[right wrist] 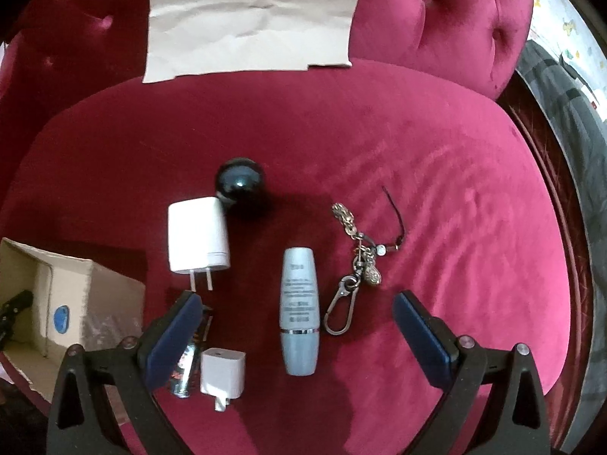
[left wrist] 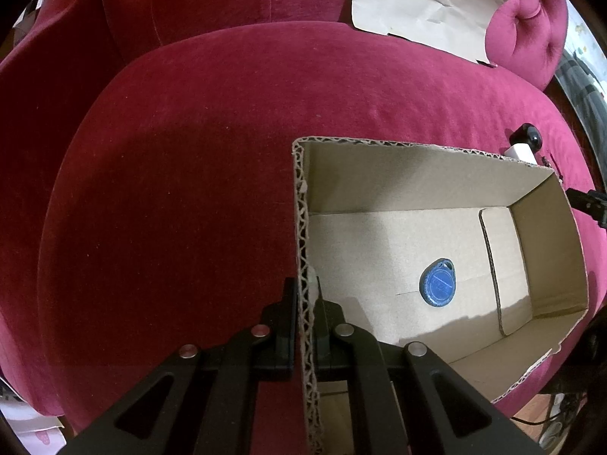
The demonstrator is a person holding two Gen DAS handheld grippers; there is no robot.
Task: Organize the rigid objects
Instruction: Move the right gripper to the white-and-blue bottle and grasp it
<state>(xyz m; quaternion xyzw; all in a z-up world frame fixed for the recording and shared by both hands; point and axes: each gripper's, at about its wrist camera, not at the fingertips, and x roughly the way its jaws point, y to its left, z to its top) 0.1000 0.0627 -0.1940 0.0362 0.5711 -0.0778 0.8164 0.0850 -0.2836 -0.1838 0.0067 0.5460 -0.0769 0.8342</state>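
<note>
On the sofa cushion, with your left gripper [left wrist: 305, 303] pinched shut on the box [left wrist: 301, 227] wall, keep your right gripper's [right wrist: 297, 314] jaws wide and empty, centred over the bottle [right wrist: 299, 311], before lowering and closing across its middle.

Big red sofa seat [right wrist: 379, 121], soft & fuzzy, w/ a puffy button cushion [right wrist: 447, 19] at the back right. A flat, wrinkly brown paper sheet [right wrist: 246, 15] leans on the sofa back, its bottom edge down on the seat. Off the right side there's dark grey cloth [right wrist: 569, 121] & a pale bit w/ small colored shapes [right wrist: 569, 26], too blurry to tell.
</note>
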